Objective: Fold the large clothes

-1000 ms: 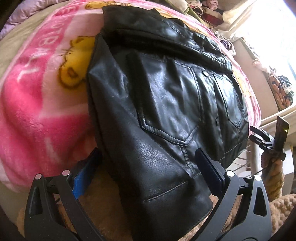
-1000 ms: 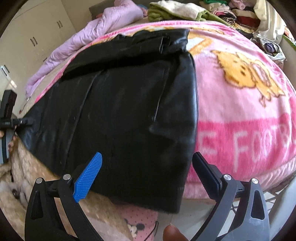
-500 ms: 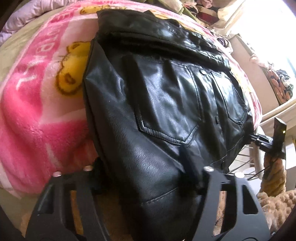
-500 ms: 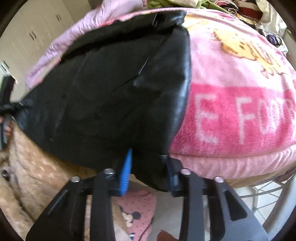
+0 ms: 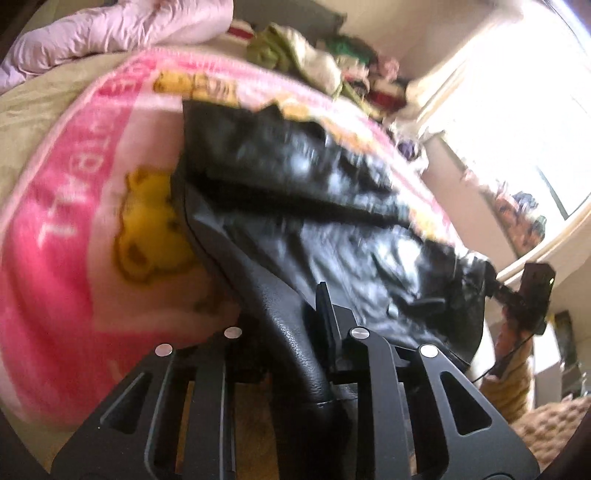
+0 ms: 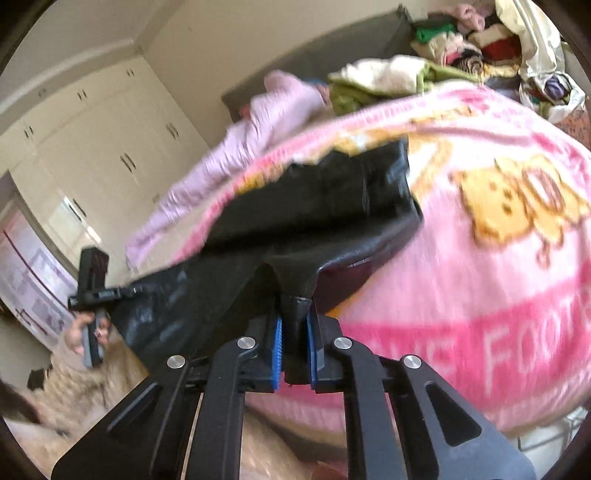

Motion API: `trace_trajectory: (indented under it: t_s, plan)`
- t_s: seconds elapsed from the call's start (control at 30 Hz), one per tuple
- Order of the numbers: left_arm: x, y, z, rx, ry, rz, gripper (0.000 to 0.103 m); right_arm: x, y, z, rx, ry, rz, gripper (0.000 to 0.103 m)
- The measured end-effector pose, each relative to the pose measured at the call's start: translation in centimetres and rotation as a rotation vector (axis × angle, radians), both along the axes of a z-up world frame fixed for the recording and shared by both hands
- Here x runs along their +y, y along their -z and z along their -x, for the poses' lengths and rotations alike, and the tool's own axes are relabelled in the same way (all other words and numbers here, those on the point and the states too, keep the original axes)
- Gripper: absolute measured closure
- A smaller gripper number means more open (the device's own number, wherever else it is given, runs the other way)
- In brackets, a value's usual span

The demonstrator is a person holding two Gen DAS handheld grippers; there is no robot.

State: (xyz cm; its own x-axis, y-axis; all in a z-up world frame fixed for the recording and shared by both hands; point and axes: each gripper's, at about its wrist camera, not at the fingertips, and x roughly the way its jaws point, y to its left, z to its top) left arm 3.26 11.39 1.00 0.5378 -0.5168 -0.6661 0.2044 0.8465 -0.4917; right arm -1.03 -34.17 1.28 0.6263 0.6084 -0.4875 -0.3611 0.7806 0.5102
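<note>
A bed [image 5: 33, 107] carries a pink cartoon blanket [image 6: 498, 266], a black leather jacket [image 5: 332, 206] on it, and a lilac quilt [image 5: 110, 33].

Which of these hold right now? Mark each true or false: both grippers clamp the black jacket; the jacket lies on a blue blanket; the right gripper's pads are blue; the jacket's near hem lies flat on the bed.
1. Both grippers clamp the black jacket. True: the left gripper and the right gripper each pinch its hem, their jaws having just closed on it.
2. It lies on a blue blanket. False: the blanket is pink with yellow cartoon figures.
3. The right gripper's pads are blue. True.
4. The near hem lies flat. False: both pinched corners are raised off the bed.
</note>
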Motion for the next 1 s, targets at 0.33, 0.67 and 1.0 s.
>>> trace_trajectory:
  t_s: [0.33, 0.67, 1.0]
  plan:
    - [1.6, -2.8, -5.1, -0.06, -0.139, 0.093, 0.088, -1.8, -3.7, -6.2, -0.06, 0.14, -0.104, 0.094]
    - [1.7, -3.1, -10.3, -0.056, -0.227, 0.102, 0.087, -1.3, -4.3, -13.5, -0.019, 0.207, -0.117, 0.093]
    - [1.6, -1.9, -13.6, -0.049, -0.29, 0.099, 0.084, -1.0, -3.4, -18.0, 0.016, 0.243, -0.07, 0.091]
